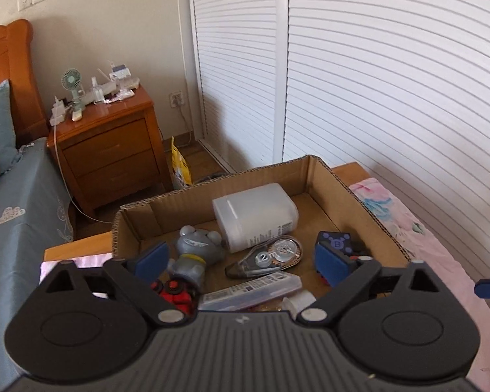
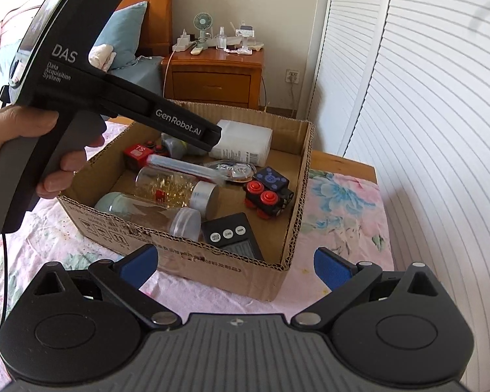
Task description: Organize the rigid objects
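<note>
A cardboard box (image 2: pixel 297 228) is being seen standing on a floral cloth (image 2: pixel 343 196), and the task's rigid objects are lying inside it. The left gripper (image 1: pixel 245 254) is being held over the box with its jaws spread wide; nothing is being pressed between its blue pads (image 1: pixel 330 261). The right gripper (image 2: pixel 235 264) is being held outside the box, at 6 o'clock of its near wall, jaws likewise apart and nothing between them.

Only the right wrist view is showing the person's hand (image 2: pixel 23 150) on the left tool's handle, a clear bottle with a silver cap (image 2: pixel 176 189), a second clear bottle (image 2: pixel 153 212) and a black scale (image 2: pixel 235 238) in the near corner. The left wrist view alone is showing the grey bear figure (image 1: pixel 192 254) plainly, at 9 o'clock of the correction tape (image 1: pixel 268 258).

In both views a white container (image 1: pixel 254 215) is being seen at the far wall, and a black toy vehicle with red wheels (image 2: pixel 268 192) at 3 o'clock of the box floor. In the left view that vehicle is being largely hidden behind the right-hand pad, and a red toy (image 1: pixel 176 294) is being cut off by the gripper body. A clear flat case (image 1: pixel 251 290) is being partly covered there too; its contents cannot be made out.

Bare box floor is being left at 1 o'clock, beside the white container. The louvred doors (image 2: pixel 424 130) are standing near the table's right edge
</note>
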Demonstrator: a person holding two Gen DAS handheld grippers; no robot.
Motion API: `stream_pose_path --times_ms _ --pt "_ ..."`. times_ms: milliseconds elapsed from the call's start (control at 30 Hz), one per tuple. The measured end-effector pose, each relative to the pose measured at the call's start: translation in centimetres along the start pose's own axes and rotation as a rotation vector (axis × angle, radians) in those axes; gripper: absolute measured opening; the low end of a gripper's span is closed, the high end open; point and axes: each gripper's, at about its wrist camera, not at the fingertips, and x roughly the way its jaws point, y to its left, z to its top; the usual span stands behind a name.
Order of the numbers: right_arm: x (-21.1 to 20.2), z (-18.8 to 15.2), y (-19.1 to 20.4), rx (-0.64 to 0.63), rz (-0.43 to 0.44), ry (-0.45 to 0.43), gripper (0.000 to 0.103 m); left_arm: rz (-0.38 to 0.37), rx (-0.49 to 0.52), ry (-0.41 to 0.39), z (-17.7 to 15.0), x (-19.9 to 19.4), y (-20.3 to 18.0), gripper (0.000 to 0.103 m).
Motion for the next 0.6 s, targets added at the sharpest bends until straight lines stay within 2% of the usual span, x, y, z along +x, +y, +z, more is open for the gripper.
stream_pose_path --times_ms 167,300,600 --pt "-0.3 0.3 0.5 0.014 -0.013 0.009 0.103 0.042 0.014 -0.048 -0.5 -2.8 0.2 0.098" --pt "-0.5 0.4 0.7 0.048 -0.055 0.034 0.103 0.063 0.0 -0.067 -1.5 -5.8 0.5 0.1" --pt "-1.7 -1.2 1.5 0.176 -0.132 0.078 0.103 0.143 -0.101 0.02 -7.3 -11.0 0.8 0.101"
